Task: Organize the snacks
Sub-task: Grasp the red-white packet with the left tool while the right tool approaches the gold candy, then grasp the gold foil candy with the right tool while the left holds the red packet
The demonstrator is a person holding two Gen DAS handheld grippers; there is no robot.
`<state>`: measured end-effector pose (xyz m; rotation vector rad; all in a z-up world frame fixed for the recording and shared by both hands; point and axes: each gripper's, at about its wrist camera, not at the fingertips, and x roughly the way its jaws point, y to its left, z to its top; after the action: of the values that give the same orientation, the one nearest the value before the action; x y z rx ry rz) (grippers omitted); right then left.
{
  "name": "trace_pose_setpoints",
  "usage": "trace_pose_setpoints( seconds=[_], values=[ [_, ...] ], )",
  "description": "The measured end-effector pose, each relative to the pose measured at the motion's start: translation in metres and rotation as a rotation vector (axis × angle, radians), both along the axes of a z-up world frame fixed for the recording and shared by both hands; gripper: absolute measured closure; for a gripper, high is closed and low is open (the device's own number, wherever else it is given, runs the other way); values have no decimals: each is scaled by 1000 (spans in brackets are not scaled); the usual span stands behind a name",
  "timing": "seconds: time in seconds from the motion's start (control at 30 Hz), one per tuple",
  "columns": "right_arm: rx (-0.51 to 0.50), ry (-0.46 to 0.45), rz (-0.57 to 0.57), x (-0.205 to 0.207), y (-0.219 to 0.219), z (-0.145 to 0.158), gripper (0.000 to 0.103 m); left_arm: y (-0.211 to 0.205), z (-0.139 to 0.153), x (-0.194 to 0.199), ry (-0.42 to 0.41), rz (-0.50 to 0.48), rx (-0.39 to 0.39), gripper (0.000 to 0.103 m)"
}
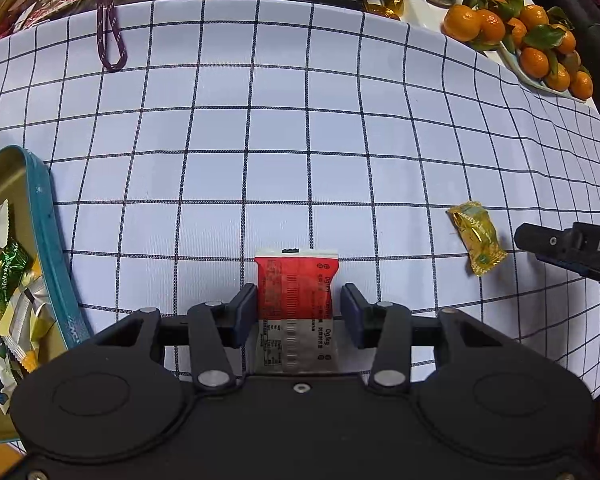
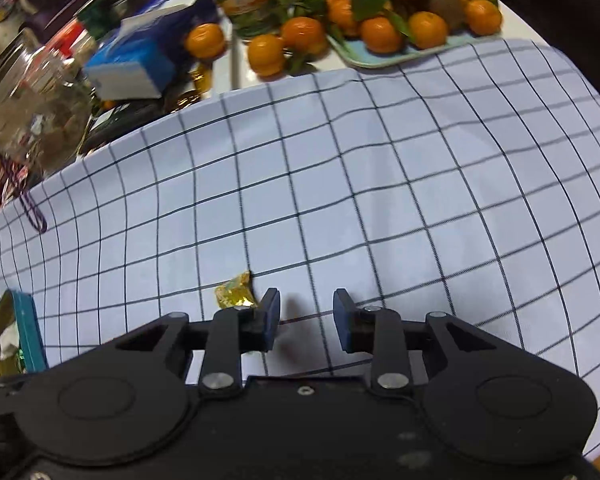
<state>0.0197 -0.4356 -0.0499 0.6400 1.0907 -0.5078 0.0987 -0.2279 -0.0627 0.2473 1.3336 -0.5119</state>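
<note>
My left gripper (image 1: 299, 312) straddles the red snack packet (image 1: 296, 280), jaws loose. My right gripper (image 2: 306, 314), empty and part-open, hovers beside the gold candy (image 2: 236, 292); the teal tin (image 1: 48, 248) sits left.

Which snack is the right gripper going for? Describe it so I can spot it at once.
Start at the checked cloth; the teal tin of snacks sits at its left edge. Right of the red packet between the left gripper's fingers lies a small yellow candy, beside the right gripper. It is the only gold-yellow wrapper loose on the cloth.
</note>
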Motion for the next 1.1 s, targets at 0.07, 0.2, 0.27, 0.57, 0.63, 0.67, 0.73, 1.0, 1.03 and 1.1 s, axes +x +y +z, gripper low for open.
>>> trace_pose_setpoints(
  seconds=[0.07, 0.2, 0.27, 0.57, 0.63, 0.67, 0.73, 1.0, 1.03, 1.1],
  values=[
    [23, -11, -16, -2, -2, -1, 70, 0, 0, 0, 0, -1, 0, 49],
    [58, -55, -3, 1, 4, 2, 70, -2, 0, -2, -4, -23, -3, 43],
    [64, -73, 16, 6, 9, 3, 69, -5, -1, -4, -17, -33, 9, 43],
    [52, -49, 65, 18, 23, -8, 65, 0, 1, -3, -37, -2, 0, 51],
    [51, -41, 73, 19, 25, -10, 65, 0, 1, -3, -38, -6, 5, 53],
    [48, -39, 78, 20, 26, -11, 65, 2, 2, -3, -33, -4, 2, 53],
    [26, -37, 92, 21, 29, -11, 64, 5, 3, -3, -30, -3, -5, 53],
    [-45, -32, 132, 28, 40, -11, 55, -1, 2, -6, -25, -26, -7, 41],
    [-53, -33, 132, 29, 40, -11, 55, -3, 1, -6, -23, -31, -6, 39],
    [-57, -24, 131, 32, 40, -11, 55, -5, 1, -6, -19, -34, -4, 38]
  ],
)
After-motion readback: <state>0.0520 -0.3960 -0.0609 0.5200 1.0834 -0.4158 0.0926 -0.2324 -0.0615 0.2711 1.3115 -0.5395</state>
